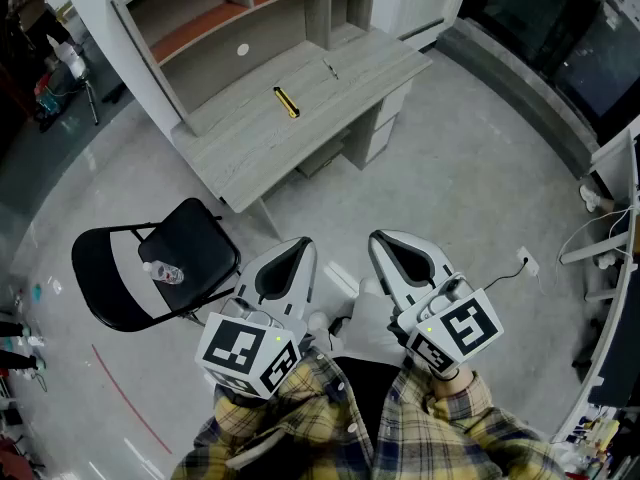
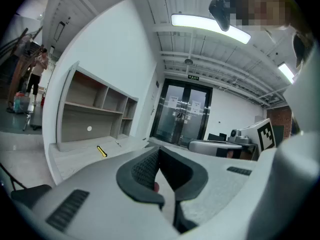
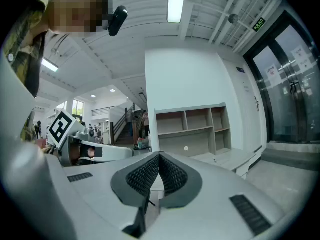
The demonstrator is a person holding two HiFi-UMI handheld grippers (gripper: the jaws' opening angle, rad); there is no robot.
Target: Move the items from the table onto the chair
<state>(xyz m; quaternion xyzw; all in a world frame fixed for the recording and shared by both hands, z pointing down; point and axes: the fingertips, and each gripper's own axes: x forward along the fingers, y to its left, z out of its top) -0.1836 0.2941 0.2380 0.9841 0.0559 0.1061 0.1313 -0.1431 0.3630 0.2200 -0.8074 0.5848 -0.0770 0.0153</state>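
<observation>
A yellow marker-like item (image 1: 287, 102) lies in the middle of the grey wooden desk (image 1: 250, 153), with a thin pen-like item (image 1: 330, 69) further back. The black folding chair (image 1: 190, 233) stands to the desk's left and has a small plastic bottle (image 1: 165, 271) on its seat. My left gripper (image 1: 303, 241) and right gripper (image 1: 377, 236) are held side by side in front of my body, well short of the desk. Both are shut and empty. In the left gripper view, the yellow item (image 2: 101, 151) shows far off on the desk (image 2: 75, 159) beyond my left gripper (image 2: 159, 151).
A shelf hutch (image 1: 240, 13) rises at the desk's back edge, and a white drawer unit (image 1: 385, 118) sits under its right end. A cable and plug (image 1: 525, 261) lie on the floor at right, near white furniture (image 1: 615, 168). Clutter lines the far left wall.
</observation>
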